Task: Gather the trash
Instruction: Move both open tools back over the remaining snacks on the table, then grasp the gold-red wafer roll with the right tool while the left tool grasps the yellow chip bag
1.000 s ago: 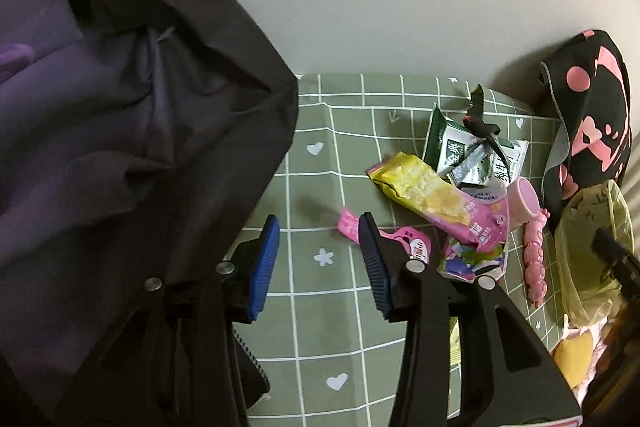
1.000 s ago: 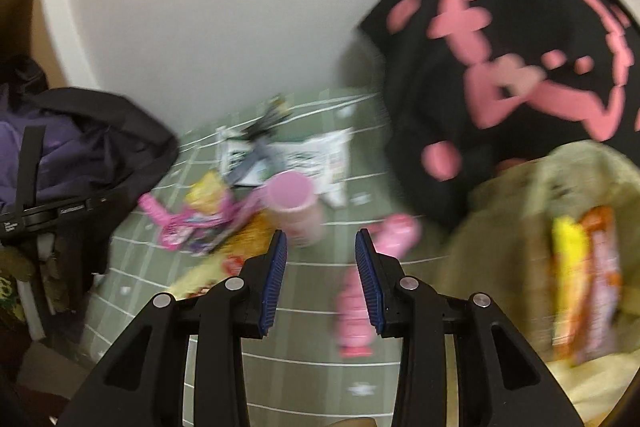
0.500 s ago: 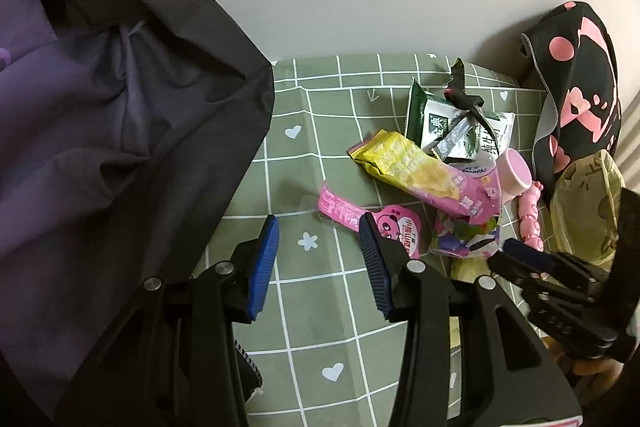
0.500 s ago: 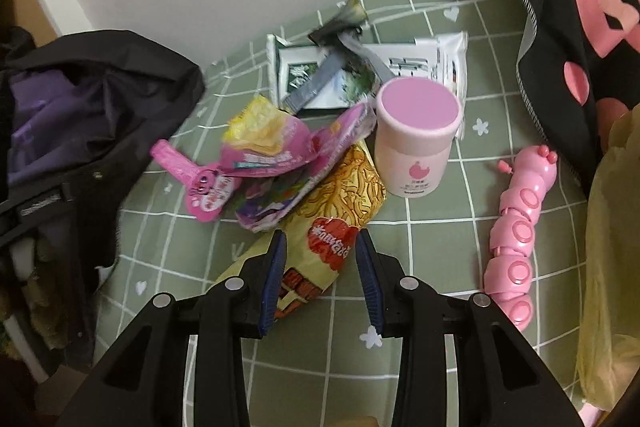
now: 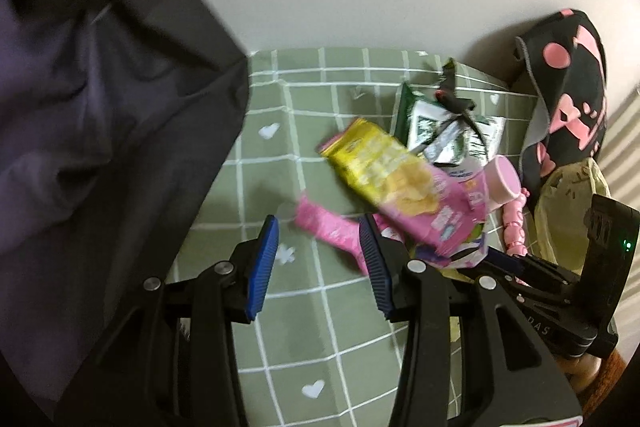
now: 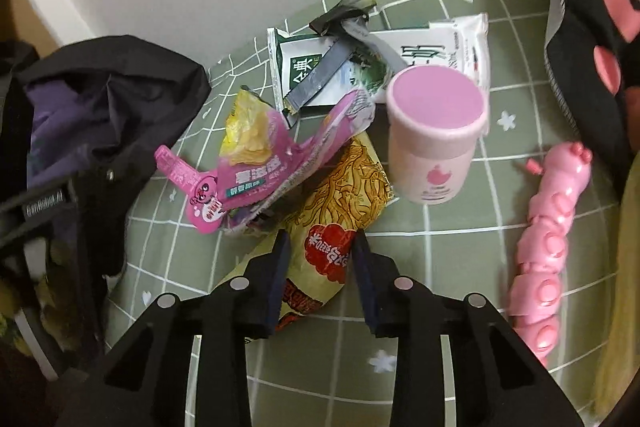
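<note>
I see the green checked counter (image 6: pixel 460 251) with a trash pile. My right gripper (image 6: pixel 320 259) fingers are wide around the yellow noodle wrapper (image 6: pixel 340 195). My left gripper (image 5: pixel 320 259) fingers are wide, holding nothing, near the pink wrapper (image 5: pixel 332 231).

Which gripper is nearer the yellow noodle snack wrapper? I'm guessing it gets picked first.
Right. The right gripper is open with its fingers on either side of the yellow noodle snack wrapper. The left gripper is open farther left, by the pink stick wrapper.
</note>
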### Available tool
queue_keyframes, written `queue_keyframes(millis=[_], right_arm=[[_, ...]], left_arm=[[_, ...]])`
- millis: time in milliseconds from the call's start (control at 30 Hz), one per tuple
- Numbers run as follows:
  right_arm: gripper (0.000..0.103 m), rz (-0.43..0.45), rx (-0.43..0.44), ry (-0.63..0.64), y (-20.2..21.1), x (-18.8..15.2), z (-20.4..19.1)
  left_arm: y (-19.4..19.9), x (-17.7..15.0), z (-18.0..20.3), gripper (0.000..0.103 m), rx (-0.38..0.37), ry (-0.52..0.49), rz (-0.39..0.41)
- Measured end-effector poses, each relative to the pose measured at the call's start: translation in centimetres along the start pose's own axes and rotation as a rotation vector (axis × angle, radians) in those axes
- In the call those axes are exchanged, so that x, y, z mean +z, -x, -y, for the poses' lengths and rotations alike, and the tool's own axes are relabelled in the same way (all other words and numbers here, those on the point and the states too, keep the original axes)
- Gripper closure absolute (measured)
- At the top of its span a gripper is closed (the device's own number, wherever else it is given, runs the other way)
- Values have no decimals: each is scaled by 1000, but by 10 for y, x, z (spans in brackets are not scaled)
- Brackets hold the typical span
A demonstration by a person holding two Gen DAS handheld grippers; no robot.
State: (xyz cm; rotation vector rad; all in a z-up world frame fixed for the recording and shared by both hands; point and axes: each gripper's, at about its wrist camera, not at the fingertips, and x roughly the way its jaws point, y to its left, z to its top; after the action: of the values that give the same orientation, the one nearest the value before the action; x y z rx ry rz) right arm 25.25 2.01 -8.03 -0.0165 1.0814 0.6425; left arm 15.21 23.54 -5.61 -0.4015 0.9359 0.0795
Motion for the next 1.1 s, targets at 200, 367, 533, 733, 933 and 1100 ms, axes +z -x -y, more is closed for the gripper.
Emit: queue_keyframes(millis=[200, 367, 533, 733, 933, 1100], right_arm=[[75, -22, -82, 55, 18, -12, 24], [75, -50, -174, 46, 27, -20, 48], [75, -31, -182, 6, 43, -26, 66], [72, -1, -201, 7, 53, -23, 71], [66, 41, -187, 4, 60, -24, 74], [62, 74, -135, -12, 65, -27, 69]], left_arm=[[-26, 19, 22, 63, -14, -122, -58], [-46, 25, 30, 63, -22, -213, -102], [-53, 25, 26, 63, -66, -197, -144], [-59, 15, 27, 63, -122, -188, -198], [-50, -8, 28, 63, -160, -152, -235], [-37, -26, 28, 63, -219, -124, -266]])
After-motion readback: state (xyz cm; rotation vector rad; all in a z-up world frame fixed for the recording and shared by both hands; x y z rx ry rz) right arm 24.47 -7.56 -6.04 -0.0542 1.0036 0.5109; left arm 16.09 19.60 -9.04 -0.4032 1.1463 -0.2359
